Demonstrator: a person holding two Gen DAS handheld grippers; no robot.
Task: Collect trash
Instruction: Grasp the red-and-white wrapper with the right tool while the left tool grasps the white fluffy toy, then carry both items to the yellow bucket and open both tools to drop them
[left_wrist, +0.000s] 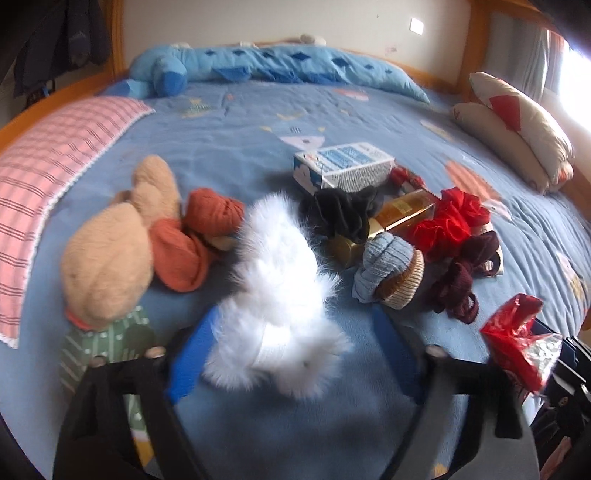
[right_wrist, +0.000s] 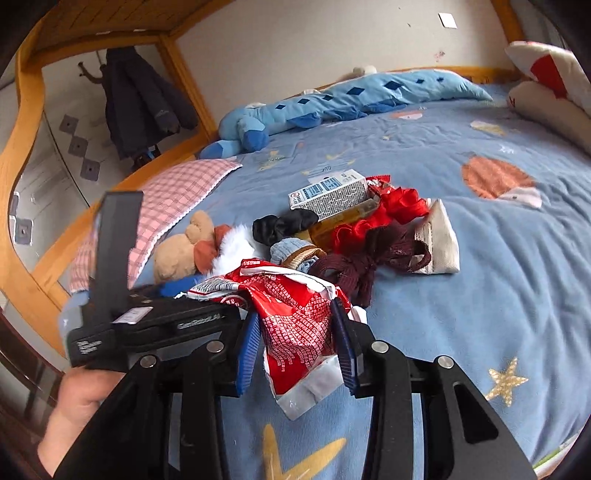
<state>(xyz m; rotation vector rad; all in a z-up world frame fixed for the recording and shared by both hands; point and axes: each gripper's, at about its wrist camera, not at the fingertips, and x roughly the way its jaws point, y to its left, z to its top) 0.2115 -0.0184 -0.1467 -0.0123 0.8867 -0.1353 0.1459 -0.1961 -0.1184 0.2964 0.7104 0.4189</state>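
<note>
One blue quilted bed (right_wrist: 480, 258) in a wood-framed room carries one carton (left_wrist: 343, 166), one teddy (left_wrist: 110, 251). My right claw (right_wrist: 299, 343) clamps one red wrapper (right_wrist: 295, 325); my left claw (left_wrist: 291, 350), jaws apart, straddles one white fluffy piece (left_wrist: 280, 295).

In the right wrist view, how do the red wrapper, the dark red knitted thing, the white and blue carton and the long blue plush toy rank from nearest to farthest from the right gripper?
1. Red wrapper: between the fingers of the right gripper.
2. Dark red knitted thing: just beyond, slightly right.
3. White and blue carton: farther, mid-bed.
4. Long blue plush toy: farthest, along the wall.
</note>
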